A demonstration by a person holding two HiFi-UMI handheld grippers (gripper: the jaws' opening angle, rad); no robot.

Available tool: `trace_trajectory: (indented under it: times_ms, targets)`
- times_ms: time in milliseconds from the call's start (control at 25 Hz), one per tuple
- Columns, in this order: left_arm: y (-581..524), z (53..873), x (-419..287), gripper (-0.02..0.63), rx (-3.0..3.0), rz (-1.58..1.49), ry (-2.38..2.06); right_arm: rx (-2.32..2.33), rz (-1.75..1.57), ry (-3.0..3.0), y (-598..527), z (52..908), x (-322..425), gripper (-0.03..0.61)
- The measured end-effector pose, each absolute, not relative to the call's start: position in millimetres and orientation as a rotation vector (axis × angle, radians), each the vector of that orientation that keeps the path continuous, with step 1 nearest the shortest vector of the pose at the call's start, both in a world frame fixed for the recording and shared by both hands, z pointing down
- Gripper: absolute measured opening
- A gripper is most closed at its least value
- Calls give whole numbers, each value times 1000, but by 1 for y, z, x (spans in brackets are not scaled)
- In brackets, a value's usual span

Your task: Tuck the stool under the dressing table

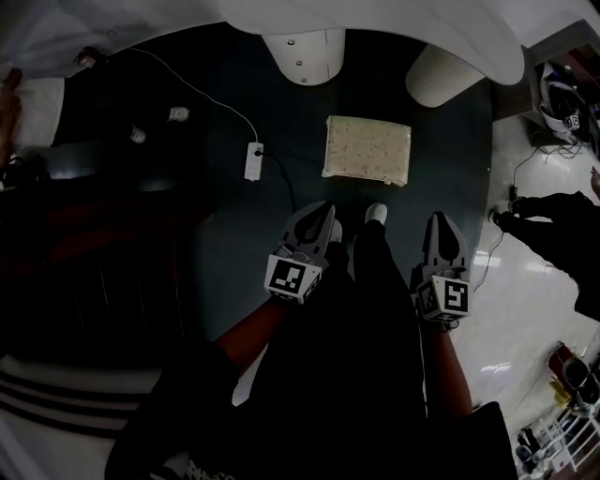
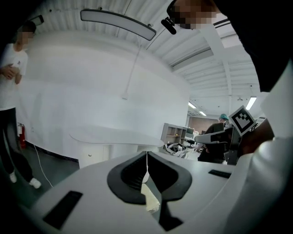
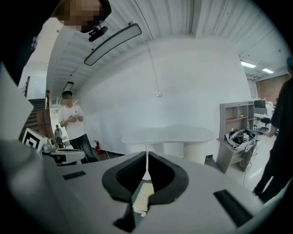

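stool (image 1: 367,150): on rug (image 1: 225,206), near table (image 1: 394,23), not under it
left tool (image 1: 322,216): pressed together, empty, beyond stool from table
right tool (image 1: 440,223): pressed together, empty, beyond stool from table

Cream stool (image 1: 367,150), dark teal carpet (image 1: 225,244)
Dressing table (image 1: 394,19) white; stool top faintly speckled; power strip (image 1: 253,161) white

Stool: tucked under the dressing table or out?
Out. The head view shows the stool with its whole cushioned top exposed on the dark floor, short of the dressing table top's edge.
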State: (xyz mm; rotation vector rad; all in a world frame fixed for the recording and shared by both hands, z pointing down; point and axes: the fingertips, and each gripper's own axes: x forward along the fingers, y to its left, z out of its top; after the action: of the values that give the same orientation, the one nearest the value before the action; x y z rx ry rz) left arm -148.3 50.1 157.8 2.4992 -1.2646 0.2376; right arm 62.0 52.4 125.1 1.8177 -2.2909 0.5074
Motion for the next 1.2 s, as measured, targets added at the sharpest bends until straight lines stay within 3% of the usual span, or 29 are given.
trace_trajectory:
  times_ms: [600, 960, 1160, 1200]
  targets:
    - [-40, 349, -130, 18, 2316, 456, -1250, 1675, 685, -2155, -40, 360, 91, 40]
    - [-55, 534, -140, 20, 2128, 549, -1198, 1543, 787, -2106, -54, 515, 106, 40]
    - [-46, 610, -155, 130, 2115, 689, -1150, 1446, 835, -2062, -40, 588, 107, 44]
    - [-45, 624, -157, 142, 2101, 703, -1144, 1421, 845, -2058, -37, 603, 107, 83]
